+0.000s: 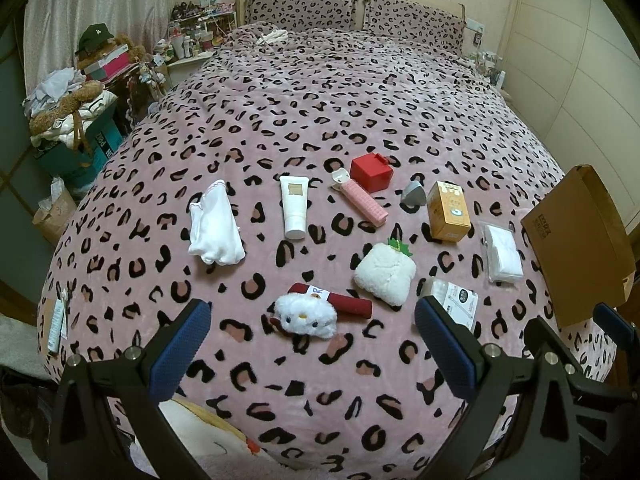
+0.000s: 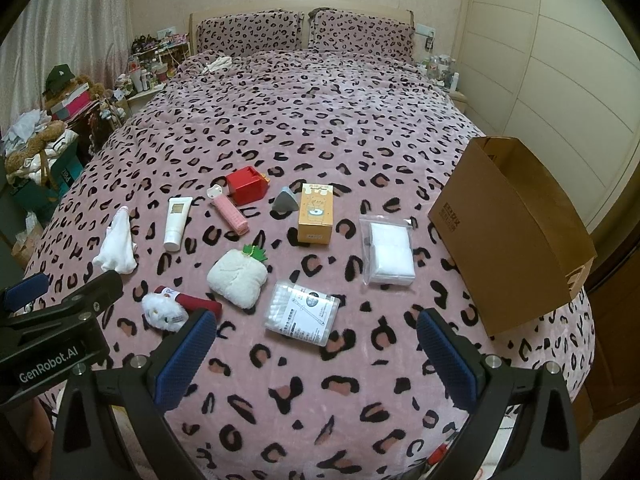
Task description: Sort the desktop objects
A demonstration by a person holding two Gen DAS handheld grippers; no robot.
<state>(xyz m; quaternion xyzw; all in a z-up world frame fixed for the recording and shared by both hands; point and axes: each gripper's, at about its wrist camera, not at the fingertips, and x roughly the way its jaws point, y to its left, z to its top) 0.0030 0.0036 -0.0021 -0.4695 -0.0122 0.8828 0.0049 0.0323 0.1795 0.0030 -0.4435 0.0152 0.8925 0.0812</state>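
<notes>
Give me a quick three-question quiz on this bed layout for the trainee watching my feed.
1. True or false: the cardboard box already holds sorted items.
2. Which lies closest to the right gripper: A) the white tube, B) the cotton swab pack, C) the red box?
3. What are both grippers holding, the left gripper included?

Key
1. False: what shows of its inside is bare.
2. B.
3. Nothing; both are open above the bedspread.

Plush bedspread (image 2: 320, 120), matt cardboard box (image 2: 508, 240), seemingly
</notes>
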